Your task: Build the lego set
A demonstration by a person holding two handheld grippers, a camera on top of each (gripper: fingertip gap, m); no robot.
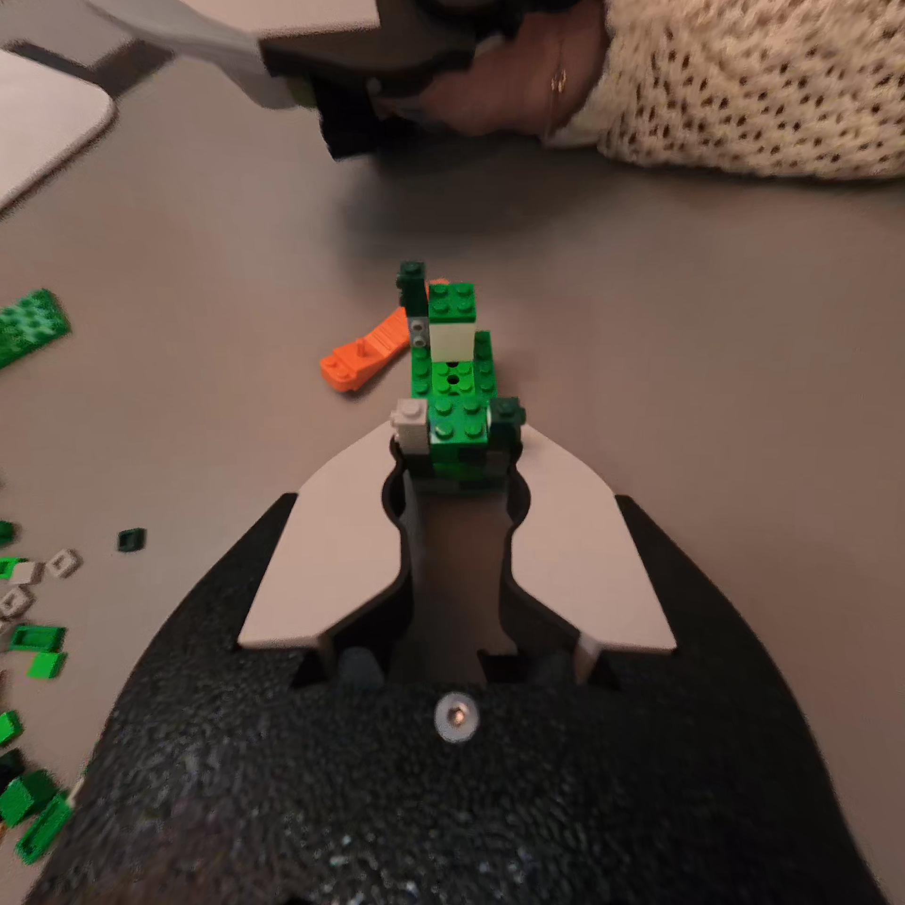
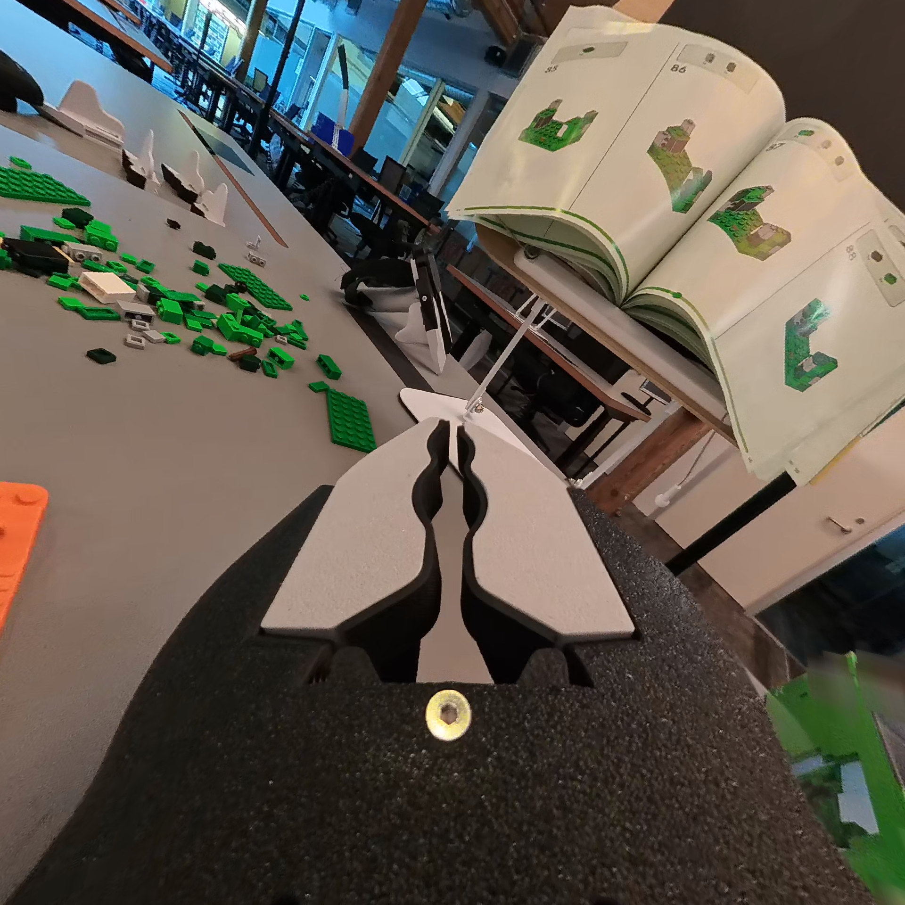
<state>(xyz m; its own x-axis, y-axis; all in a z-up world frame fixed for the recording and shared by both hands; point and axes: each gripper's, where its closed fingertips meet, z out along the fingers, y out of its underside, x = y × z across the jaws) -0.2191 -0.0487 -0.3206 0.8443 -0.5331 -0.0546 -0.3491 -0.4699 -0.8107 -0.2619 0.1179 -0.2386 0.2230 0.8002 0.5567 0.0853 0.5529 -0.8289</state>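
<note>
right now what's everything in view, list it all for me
lego build: one, mostly green with white and grey bricks, held between the left tool's tips
brick separator: one, orange, flat on the table behind the build
loose lego pieces: many, mostly green with some grey, black and white, scattered on the table
green plate: one, flat, near the table edge
instruction booklet: one, open, on a white stand
table: one, grey
sleeve: one, cream knit, top of left wrist view
left tool: shut on the build
right tool: nearly shut, holding nothing
</note>
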